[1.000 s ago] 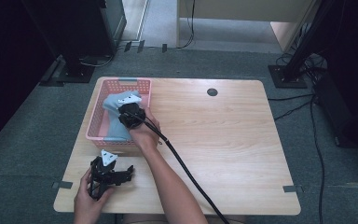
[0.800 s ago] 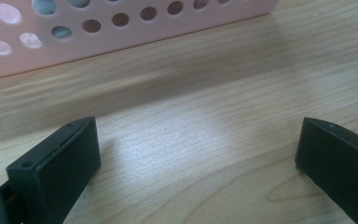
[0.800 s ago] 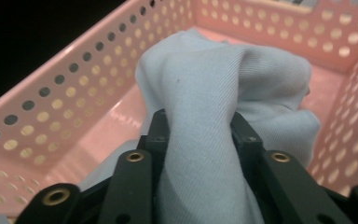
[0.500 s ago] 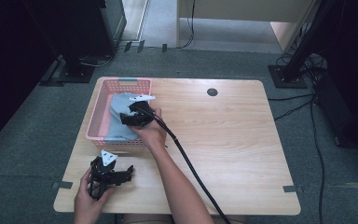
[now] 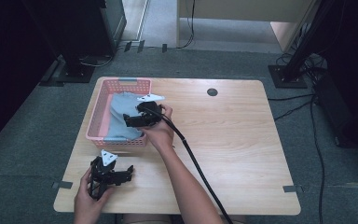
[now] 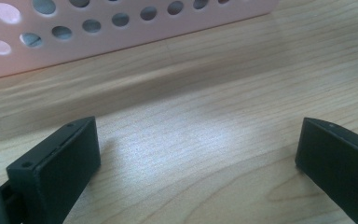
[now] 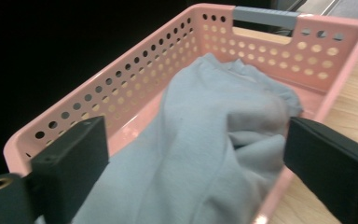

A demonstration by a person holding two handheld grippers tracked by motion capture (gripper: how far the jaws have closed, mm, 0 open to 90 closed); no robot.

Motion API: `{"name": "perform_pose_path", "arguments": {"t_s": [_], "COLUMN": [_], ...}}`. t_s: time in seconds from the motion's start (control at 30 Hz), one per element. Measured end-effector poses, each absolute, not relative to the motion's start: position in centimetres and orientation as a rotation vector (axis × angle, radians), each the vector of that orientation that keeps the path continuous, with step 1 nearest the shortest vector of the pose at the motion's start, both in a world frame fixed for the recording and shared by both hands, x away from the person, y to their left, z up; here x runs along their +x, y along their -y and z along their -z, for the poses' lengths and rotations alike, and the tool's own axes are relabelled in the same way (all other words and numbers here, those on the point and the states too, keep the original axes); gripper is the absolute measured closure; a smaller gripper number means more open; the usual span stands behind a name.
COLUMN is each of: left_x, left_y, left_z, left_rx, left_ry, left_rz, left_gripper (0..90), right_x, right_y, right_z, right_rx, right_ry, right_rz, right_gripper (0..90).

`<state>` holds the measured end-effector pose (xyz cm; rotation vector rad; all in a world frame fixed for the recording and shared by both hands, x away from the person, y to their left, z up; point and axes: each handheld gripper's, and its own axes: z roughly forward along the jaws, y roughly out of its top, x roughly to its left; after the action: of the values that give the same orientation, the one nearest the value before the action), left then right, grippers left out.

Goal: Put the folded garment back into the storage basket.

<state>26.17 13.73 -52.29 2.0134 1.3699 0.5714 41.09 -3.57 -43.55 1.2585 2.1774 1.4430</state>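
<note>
One grey cloth [image 7: 214, 140] fills the pink basket [image 7: 121, 88] (crumpled); both grippers' fingers [image 7: 70, 163] gape, holding nothing.

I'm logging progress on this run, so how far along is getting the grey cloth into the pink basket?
Done: the grey cloth lies inside the pink basket, bunched toward its near end. In hand: nothing. The right gripper has just been opening; its jaws stand wide above the cloth, with no fabric pinched. The left gripper rests open on the table. Left, probably: drawing the right gripper clear of the basket.
</note>
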Motion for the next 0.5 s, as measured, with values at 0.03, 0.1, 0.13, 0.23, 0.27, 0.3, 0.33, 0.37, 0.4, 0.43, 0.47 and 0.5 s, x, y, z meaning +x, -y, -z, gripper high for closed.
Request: {"name": "perform_pose_path", "arguments": {"t_s": [0.03, 0.1, 0.13, 0.23, 0.27, 0.3, 0.33, 0.37, 0.4, 0.43, 0.47, 0.5], "left_x": [26.2, 26.2, 26.2, 26.2, 26.2, 26.2, 26.2, 26.2, 26.2, 26.2, 26.2, 26.2], "left_y": [-13.7, -13.7, -13.7, -13.7, -13.7, -13.7, -13.7, -13.7, -13.7, -13.7, -13.7, -13.7], "left_z": [52.3, 52.3, 52.3, 52.3, 52.3, 52.3, 52.3, 52.3, 52.3, 52.3, 52.3, 52.3], "left_rx": [2.013, 2.012, 2.013, 2.013, 2.013, 2.013, 2.013, 2.013, 2.013, 2.012, 2.012, 2.013], "left_ry": [-1.370, -1.370, -1.370, -1.370, -1.370, -1.369, -1.370, -1.370, -1.370, -1.370, -1.370, -1.370], "left_rz": [-0.572, -0.572, -0.572, -0.572, -0.572, -0.572, -0.572, -0.572, -0.572, -0.572, -0.572, -0.572], "left_gripper": [0.0, 0.0, 0.0, 0.0, 0.0, 0.0, 0.0, 0.0, 0.0, 0.0, 0.0, 0.0], "right_x": [41.0, 40.9, 40.8, 40.7, 40.6, 40.6, 40.5, 40.5, 40.4, 40.4, 40.4, 40.4], "right_y": [3.8, 4.1, 4.4, 5.2, 5.5, 5.7, 6.0, 6.3, 6.6, 7.0, 7.2, 7.4], "right_z": [43.5, 43.4, 43.5, 43.6, 43.6, 43.7, 43.8, 43.8, 43.9, 44.0, 44.1, 44.1], "right_rx": [1.256, 1.253, 1.252, 1.272, 1.281, 1.280, 1.290, 1.291, 1.306, 1.316, 1.325, 1.332], "right_ry": [-2.172, -2.163, -2.156, -2.147, -2.144, -2.139, -2.128, -2.122, -2.119, -2.118, -2.115, -2.113], "right_rz": [-1.437, -1.422, -1.417, -1.419, -1.423, -1.425, -1.421, -1.408, -1.400, -1.396, -1.391, -1.383], "right_gripper": [4.0, 2.2, 1.1, 0.0, 0.0, 0.0, 0.0, 0.0, 0.0, 0.0, 0.0, 0.0]}}
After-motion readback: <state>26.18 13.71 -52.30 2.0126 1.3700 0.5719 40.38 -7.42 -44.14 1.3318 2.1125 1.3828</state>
